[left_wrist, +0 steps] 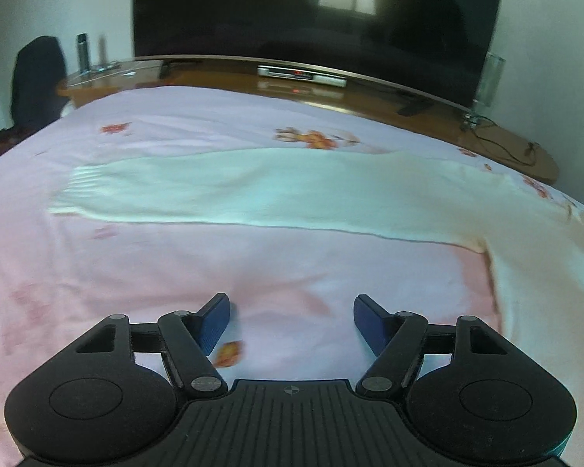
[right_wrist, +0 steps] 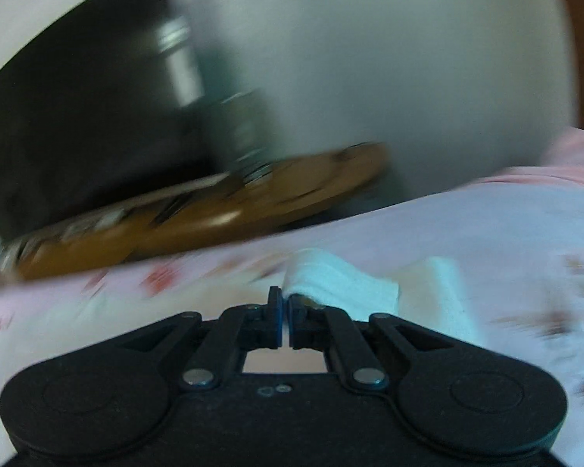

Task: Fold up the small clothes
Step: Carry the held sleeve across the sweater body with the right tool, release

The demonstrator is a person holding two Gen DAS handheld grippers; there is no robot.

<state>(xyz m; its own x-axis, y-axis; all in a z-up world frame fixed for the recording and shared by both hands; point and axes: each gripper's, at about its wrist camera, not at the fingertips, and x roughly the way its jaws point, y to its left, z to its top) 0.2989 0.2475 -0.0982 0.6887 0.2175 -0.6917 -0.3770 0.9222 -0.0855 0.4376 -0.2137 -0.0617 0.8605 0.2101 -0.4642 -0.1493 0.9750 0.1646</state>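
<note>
Motion blur smeared the right view, yet the right claw [right_wrist: 285, 303] pinched a fold of the white sweater [right_wrist: 331, 284]; the left claw [left_wrist: 291, 321] hovered spread above the bed [left_wrist: 175, 272].

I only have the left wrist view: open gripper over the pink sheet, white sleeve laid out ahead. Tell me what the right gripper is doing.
Observer: The right gripper is shut on a fold of the white sweater, with cloth bunched up just past its fingertips.
Operator: Report whether that cloth is lifted or flat.
Observer: It stands up in a small hump above the pink sheet, not flat; how high it is off the bed I cannot tell.
Operator: Say how clear that view is.
Observer: It is heavily smeared; the wooden shelf and the dark screen behind it are streaked.
</note>
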